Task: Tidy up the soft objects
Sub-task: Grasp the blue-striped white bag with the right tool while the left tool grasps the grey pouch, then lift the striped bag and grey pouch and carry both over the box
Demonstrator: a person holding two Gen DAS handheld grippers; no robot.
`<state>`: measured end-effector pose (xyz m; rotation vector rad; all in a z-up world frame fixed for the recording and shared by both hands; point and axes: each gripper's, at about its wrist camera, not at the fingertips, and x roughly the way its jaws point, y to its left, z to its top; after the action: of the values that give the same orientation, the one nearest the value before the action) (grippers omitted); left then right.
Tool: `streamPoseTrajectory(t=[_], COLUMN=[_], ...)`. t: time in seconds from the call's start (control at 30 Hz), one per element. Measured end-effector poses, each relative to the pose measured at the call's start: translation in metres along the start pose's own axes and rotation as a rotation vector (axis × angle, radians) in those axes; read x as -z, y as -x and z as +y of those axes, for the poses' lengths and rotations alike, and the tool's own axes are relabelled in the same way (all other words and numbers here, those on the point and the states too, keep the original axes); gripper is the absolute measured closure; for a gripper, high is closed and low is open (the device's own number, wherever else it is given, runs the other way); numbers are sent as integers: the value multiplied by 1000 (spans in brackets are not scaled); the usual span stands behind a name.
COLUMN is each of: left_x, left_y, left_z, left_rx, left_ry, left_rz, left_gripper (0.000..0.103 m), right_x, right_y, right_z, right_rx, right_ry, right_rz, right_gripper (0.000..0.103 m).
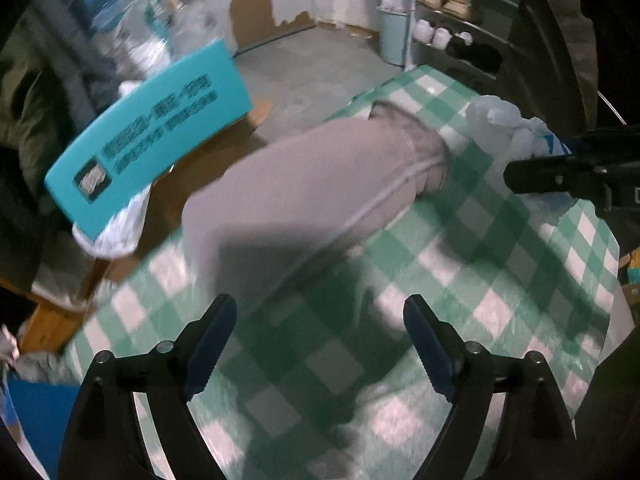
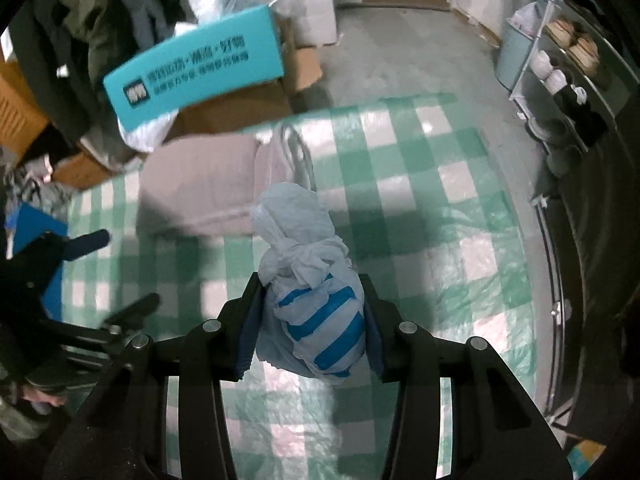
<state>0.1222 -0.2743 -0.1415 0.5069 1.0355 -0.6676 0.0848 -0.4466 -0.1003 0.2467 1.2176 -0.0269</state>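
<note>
Right gripper (image 2: 314, 320) clamps a knotted bag (image 2: 316, 312) at frame centre, above the checked cloth (image 2: 440, 200). Left gripper (image 1: 320, 344) is spread wide, holding nothing, with grey pants (image 1: 304, 184) lying mid-frame on the cloth.

Green-and-white checked tablecloth (image 1: 500, 280) spread over the table, a clear plastic sheet seen over it.

One folded greyish-pink garment (image 1: 304, 196) is laid flat on the cloth toward its far edge, a cuffed end turned to the middle and a pale drawstring (image 2: 298, 156) trailed from it. Shadows are cast across the squares nearer the cameras. Bare grey floor (image 1: 320, 64) is seen beyond the far edge.
</note>
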Motion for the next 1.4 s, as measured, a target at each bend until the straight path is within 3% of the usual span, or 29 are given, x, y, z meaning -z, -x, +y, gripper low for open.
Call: streamPoseTrajectory(t=[0.37,0.63,1.0,1.13,1.23,1.3,1.4], left_x=[-51,-69,-74,-74,-73,-70,-63], left_y=[-20,-47,-87,-82,-75,-68,-57], left_z=[-29,-39,-43,-41,-35,-31,-32], left_rx=[-18,33,-39,-54,-51,-72,-121], left_ry=[-236,-290,-311,-296,-270,-242,-225], left_rz=[-29,3,41,4,-18,-53,-104], left_gripper=[15,14,15,33,53,74,84], right_x=[-19,-24,-24,-23,-23,-23,-23], right_y=[14,19,19,19,20,22,23], right_z=[-9,-24,-26,-26,-28,-27,-25], right_rx=[-39,-42,-41,-48,-46,-47,-51], right_ry=[-75,-134,-156,-163,-174,-175,-170], right_rz=[-52,-65,-66,-63,-67,-73,-76], right_gripper=[59,59,59,59,59,59,59])
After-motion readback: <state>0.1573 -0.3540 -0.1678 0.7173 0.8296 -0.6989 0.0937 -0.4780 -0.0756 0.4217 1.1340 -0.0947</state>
